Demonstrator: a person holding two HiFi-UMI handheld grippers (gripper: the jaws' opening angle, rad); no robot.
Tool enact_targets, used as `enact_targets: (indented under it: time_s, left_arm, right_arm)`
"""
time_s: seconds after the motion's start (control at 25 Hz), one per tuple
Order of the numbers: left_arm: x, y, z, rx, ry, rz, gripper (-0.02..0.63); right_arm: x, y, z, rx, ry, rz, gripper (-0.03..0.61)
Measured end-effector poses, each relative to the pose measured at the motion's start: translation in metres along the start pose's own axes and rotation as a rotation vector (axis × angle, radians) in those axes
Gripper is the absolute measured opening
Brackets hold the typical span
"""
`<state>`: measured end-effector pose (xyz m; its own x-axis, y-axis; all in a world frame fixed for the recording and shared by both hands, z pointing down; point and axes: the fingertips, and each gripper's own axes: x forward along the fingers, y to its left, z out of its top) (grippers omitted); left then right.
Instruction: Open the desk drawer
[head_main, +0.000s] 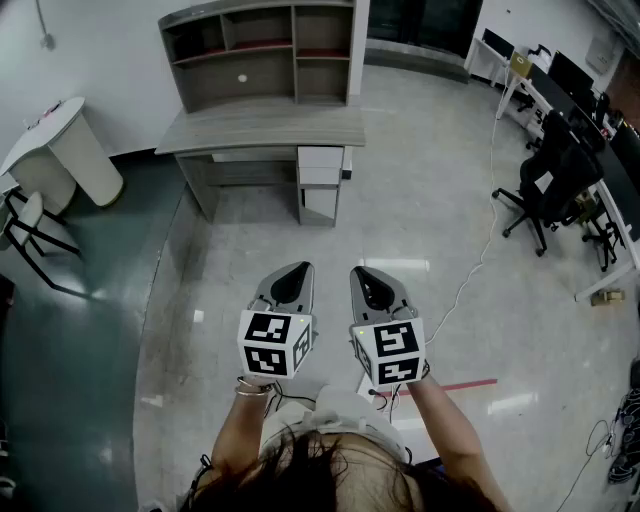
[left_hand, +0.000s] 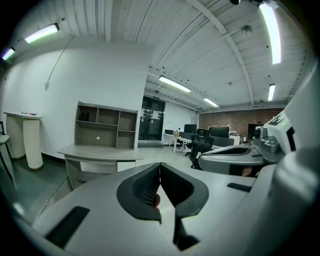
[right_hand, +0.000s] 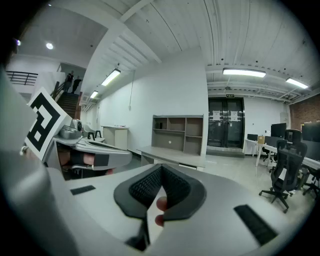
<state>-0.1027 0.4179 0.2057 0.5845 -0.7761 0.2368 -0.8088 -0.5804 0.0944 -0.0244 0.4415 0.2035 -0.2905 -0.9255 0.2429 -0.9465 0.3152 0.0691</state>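
Observation:
A grey desk (head_main: 262, 128) with a shelf hutch (head_main: 258, 52) stands against the far wall, well ahead of me. Its white drawer stack (head_main: 320, 165) sits under the right end of the top, all drawers closed. The desk also shows in the left gripper view (left_hand: 100, 152) and in the right gripper view (right_hand: 172, 156). My left gripper (head_main: 293, 272) and right gripper (head_main: 365, 275) hover side by side over the floor, far short of the desk. Both are shut with nothing between the jaws, as seen for the left gripper (left_hand: 160, 167) and the right gripper (right_hand: 161, 169).
A white round table (head_main: 55, 150) and a dark chair (head_main: 25, 225) stand at the left. Black office chairs (head_main: 550, 180) and long desks with monitors (head_main: 575, 85) line the right. A white cable (head_main: 480, 250) and a red tape strip (head_main: 462, 385) lie on the glossy floor.

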Motion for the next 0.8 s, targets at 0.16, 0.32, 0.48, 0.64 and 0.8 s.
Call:
enact_targets:
  time_s: [0.16,0.32,0.48,0.64,0.8]
  left_arm:
    - [0.009,-0.006,0.000,0.004,-0.005,0.009,0.011]
    - [0.011,-0.006,-0.002,-0.010,-0.003,0.023,0.011]
    - [0.016,0.000,-0.010,-0.014,0.016,0.045,0.011]
    - [0.026,0.006,-0.015,-0.036,0.024,0.036,0.011]
    - [0.048,0.012,-0.016,-0.072,0.032,0.007,0.011]
  right_arm:
    - [0.004,-0.011,-0.003,0.016,-0.002,0.002,0.020]
    - [0.008,-0.020,-0.007,0.014,-0.004,0.011,0.021]
    - [0.015,-0.024,-0.009,0.029,-0.006,0.016,0.021]
    - [0.028,-0.033,-0.015,0.040,0.002,0.017,0.021]
    - [0.050,-0.044,-0.016,0.058,0.017,0.027,0.021]
